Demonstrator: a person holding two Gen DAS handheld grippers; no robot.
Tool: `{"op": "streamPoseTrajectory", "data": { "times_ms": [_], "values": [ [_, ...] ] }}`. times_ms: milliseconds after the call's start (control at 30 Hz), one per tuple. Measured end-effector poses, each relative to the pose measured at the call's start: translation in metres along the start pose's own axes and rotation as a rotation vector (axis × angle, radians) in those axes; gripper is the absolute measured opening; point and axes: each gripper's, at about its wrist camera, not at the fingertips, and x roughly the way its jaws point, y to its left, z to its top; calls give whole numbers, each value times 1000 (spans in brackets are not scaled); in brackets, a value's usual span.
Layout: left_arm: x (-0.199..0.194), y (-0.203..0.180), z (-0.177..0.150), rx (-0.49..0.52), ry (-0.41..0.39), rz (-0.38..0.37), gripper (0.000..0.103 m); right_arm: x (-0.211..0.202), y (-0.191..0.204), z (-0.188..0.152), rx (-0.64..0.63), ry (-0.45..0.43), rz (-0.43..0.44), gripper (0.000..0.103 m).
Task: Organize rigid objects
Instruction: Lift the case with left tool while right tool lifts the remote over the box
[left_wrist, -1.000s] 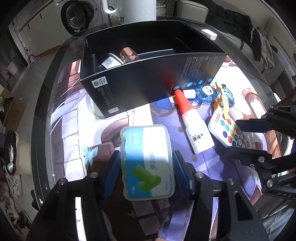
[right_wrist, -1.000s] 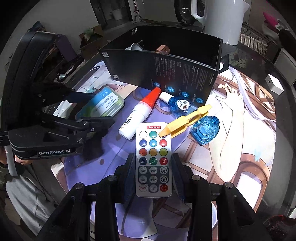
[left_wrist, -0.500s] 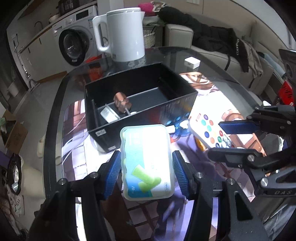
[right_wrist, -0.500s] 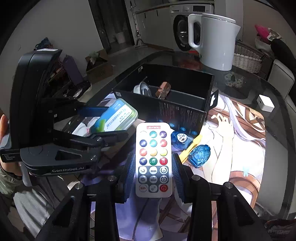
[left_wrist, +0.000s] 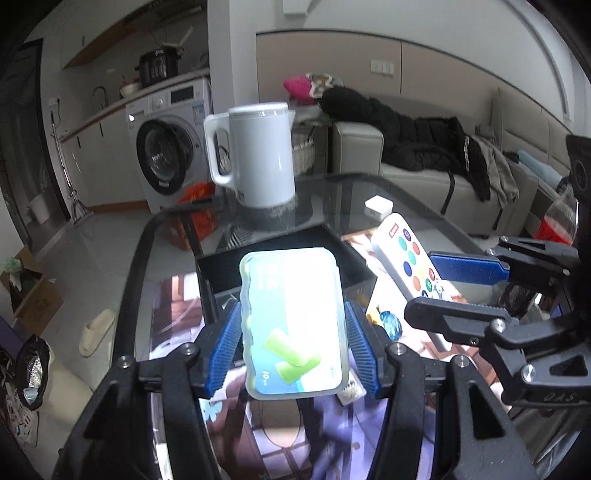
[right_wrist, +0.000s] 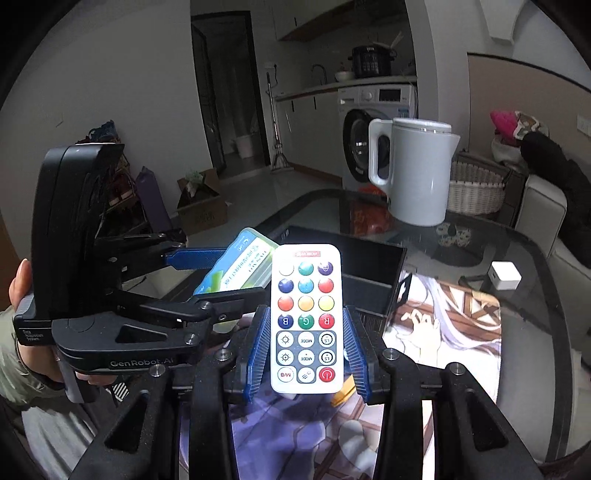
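Both claws carry cargo above the black box.

Left claw (left_wrist: 293, 349) grips the stiff, light plastic case (left_wrist: 292, 321) by its long edges at frame centre; right claw (right_wrist: 307, 352) pinches the slick remote control (right_wrist: 306, 317) low on its sides, above the box (right_wrist: 369, 275).

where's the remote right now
The remote is clamped in the right hand-held gripper, raised in front of the black box, right of the plastic case.

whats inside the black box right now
Cannot tell: in both views the black box shows only dark inner walls, and the earplug case and remote, held up in front, cover most of its inside.
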Motion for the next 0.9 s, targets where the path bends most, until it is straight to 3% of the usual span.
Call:
{"op": "streamPoseTrajectory", "data": {
  "times_ms": [200, 300, 900],
  "values": [
    [-22, 5, 7, -4, -146, 25, 55, -27, 12, 5, -43, -175, -64, 39],
    [-23, 6, 9, -2, -162, 21, 55, -36, 12, 6, -33, -225, -98, 39],
    [-19, 19, 27, -102, -218, 29, 55, -42, 13, 28, 5, -314, -142, 39]
  ]
}}
